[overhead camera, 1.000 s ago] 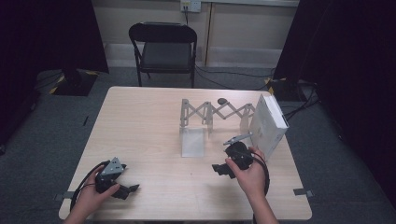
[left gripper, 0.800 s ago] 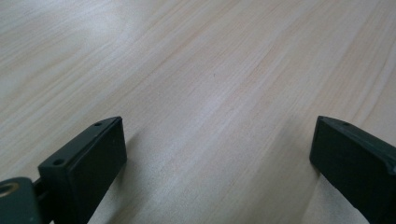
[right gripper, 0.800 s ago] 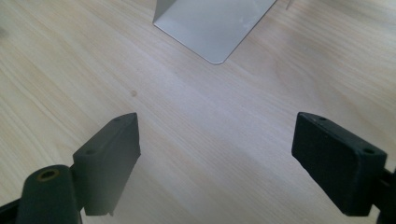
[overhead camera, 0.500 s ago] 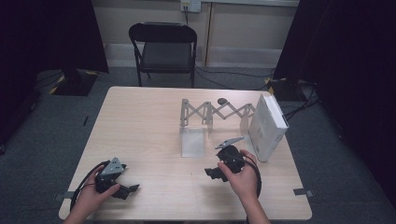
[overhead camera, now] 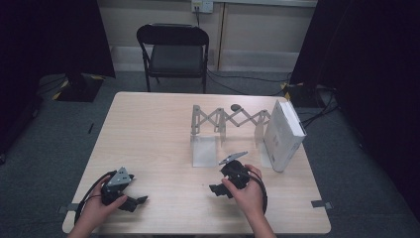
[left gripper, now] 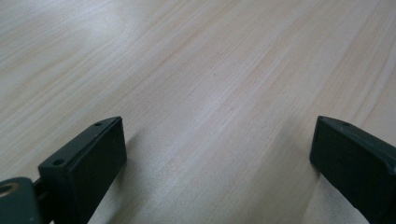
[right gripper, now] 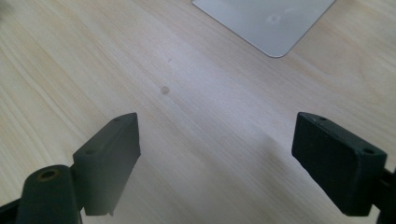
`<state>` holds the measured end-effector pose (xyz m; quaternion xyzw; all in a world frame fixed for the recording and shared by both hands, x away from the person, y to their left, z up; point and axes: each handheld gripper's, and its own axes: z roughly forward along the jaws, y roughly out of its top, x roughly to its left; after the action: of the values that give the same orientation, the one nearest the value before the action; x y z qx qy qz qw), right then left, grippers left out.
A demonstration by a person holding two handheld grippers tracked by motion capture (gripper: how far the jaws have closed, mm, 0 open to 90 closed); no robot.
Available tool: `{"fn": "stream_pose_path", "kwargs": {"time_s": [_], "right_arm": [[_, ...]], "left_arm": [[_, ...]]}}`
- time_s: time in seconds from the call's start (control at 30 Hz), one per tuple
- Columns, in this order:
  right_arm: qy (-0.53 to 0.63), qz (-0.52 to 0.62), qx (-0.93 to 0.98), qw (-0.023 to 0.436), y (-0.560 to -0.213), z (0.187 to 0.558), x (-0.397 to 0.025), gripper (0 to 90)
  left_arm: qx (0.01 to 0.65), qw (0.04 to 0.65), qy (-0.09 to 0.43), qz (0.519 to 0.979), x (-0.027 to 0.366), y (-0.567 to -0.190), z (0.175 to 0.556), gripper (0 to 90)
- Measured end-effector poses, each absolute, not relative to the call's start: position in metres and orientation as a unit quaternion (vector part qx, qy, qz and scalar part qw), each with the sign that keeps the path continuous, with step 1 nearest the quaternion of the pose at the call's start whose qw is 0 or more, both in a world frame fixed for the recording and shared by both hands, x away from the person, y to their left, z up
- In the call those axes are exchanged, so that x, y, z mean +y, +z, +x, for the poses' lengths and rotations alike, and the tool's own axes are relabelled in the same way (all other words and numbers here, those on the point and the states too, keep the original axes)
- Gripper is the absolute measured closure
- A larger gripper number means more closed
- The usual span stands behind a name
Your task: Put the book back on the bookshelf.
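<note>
Two grippers, fingers wide open and empty: my right gripper (overhead camera: 218,190) near the accordion rack (overhead camera: 230,119), left gripper (overhead camera: 133,202) low over the bench (overhead camera: 148,129).

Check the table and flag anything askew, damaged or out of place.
Nothing stands out. The rack stands upright with the white box leaning at its right end. Both grippers, left and right, are open over bare table.
</note>
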<state>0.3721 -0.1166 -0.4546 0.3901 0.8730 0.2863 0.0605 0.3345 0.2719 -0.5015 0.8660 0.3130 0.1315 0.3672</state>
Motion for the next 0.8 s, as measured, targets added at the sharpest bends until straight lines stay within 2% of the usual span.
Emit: {"fn": "stream_pose_path", "kwargs": {"time_s": [0.43, 0.63, 0.8], "right_arm": [[0.284, 0.377, 0.879, 0.060, -0.478, 0.371, -0.102, 14.5], [0.287, 0.373, 0.879, 0.075, -0.480, 0.371, -0.098, 14.5], [0.285, 0.359, 0.882, 0.108, -0.484, 0.366, -0.094, 14.0]], "left_arm": [[0.313, 0.367, 0.131, 0.866, 0.272, -0.501, 0.334, 3.4], [0.313, 0.367, 0.131, 0.866, 0.272, -0.501, 0.334, 3.4], [0.313, 0.367, 0.131, 0.866, 0.272, -0.501, 0.334, 3.4]]}}
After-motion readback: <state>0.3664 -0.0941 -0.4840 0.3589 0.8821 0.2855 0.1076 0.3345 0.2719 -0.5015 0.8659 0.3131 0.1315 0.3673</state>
